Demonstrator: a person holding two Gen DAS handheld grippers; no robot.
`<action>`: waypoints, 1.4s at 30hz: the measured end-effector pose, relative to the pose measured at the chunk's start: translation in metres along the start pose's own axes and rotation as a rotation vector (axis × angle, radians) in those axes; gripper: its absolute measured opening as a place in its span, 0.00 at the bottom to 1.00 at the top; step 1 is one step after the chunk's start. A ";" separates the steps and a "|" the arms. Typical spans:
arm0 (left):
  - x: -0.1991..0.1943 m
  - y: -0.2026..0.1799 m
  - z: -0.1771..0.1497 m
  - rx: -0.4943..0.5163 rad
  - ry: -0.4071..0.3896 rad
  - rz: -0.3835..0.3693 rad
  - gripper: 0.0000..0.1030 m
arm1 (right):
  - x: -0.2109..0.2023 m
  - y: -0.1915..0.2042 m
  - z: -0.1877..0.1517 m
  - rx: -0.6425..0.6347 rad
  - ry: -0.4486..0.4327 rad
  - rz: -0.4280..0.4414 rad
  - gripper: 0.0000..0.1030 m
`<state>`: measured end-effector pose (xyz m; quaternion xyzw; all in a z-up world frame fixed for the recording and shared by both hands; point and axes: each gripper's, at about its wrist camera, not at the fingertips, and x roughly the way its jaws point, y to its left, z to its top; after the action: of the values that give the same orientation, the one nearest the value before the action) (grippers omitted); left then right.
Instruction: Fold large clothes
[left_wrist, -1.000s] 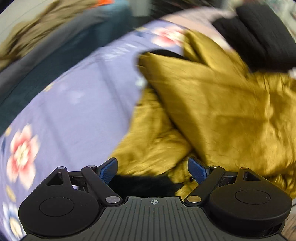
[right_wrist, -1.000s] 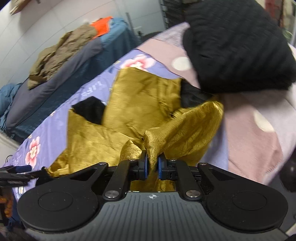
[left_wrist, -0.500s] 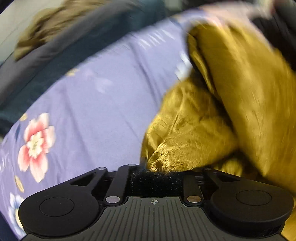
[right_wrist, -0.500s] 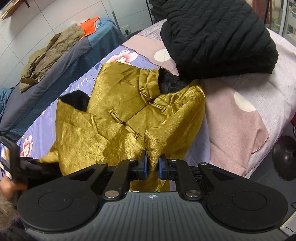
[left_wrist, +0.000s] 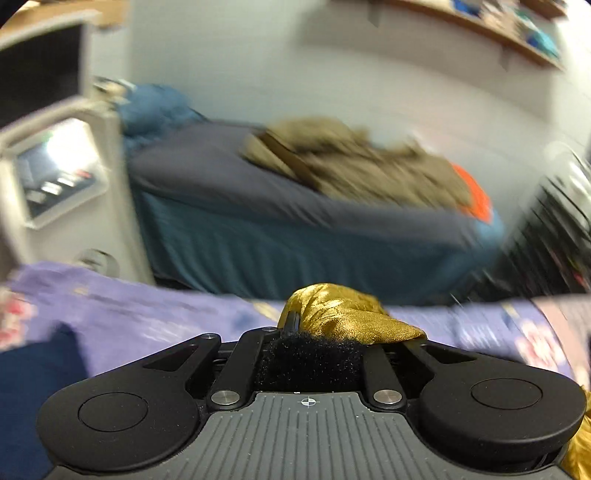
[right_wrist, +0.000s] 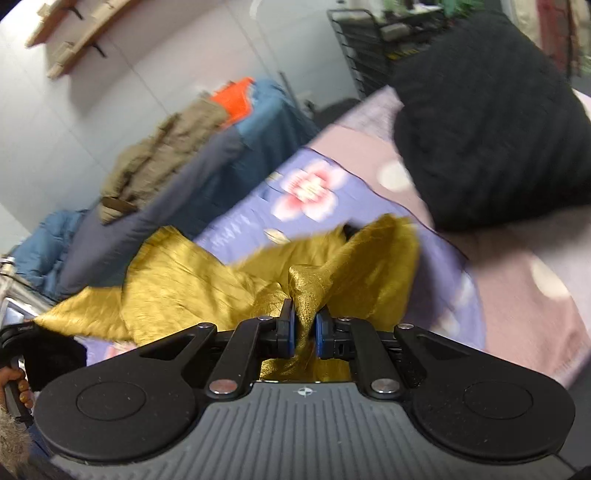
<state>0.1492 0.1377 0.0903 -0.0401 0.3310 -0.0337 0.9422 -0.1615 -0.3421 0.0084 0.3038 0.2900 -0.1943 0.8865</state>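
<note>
Left gripper (left_wrist: 312, 341): fingers drawn close, clamped on a thick wad of gold jacket (left_wrist: 347, 317) with its black fleece lining (left_wrist: 312, 360) packed between them. Gold fold bulged out just past the fingertips, draping over the right finger. Left-wrist view badly motion-blurred. Beyond the fingers: purple floral sheet (left_wrist: 147, 310), then a blue bed (left_wrist: 295, 236) with a tan garment (left_wrist: 354, 162) and an orange item (left_wrist: 476, 192) on top.

Right gripper (right_wrist: 304, 330): blue pads (right_wrist: 289, 332) nearly together, pinched on a narrow twist of the same jacket (right_wrist: 192, 288). Fabric ran up from between the pads and fanned out ahead and to the left of them, lifted and stretched over the sheet (right_wrist: 306, 192). Far left end of the jacket, black lining showing, ended at the left gripper (right_wrist: 22, 343) at the frame's left edge. Ahead and right of the pads: black knit garment (right_wrist: 487, 129) lying on a pink dotted cover (right_wrist: 517, 280). Ahead left: blue bed (right_wrist: 207, 166) with the tan garment (right_wrist: 162, 147) and orange item (right_wrist: 236, 99).
</note>
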 end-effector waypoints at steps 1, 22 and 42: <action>-0.009 0.014 0.008 -0.009 -0.023 0.028 0.44 | 0.001 0.005 0.007 -0.011 -0.005 0.028 0.11; 0.019 0.036 -0.059 0.018 0.257 0.064 1.00 | 0.119 0.095 0.040 -0.116 0.115 0.154 0.77; 0.012 0.022 -0.175 -0.060 0.478 -0.153 1.00 | 0.089 0.025 -0.131 -0.340 0.469 0.127 0.92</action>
<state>0.0493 0.1491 -0.0555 -0.0840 0.5415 -0.1033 0.8301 -0.1328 -0.2530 -0.1221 0.2051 0.4960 -0.0117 0.8437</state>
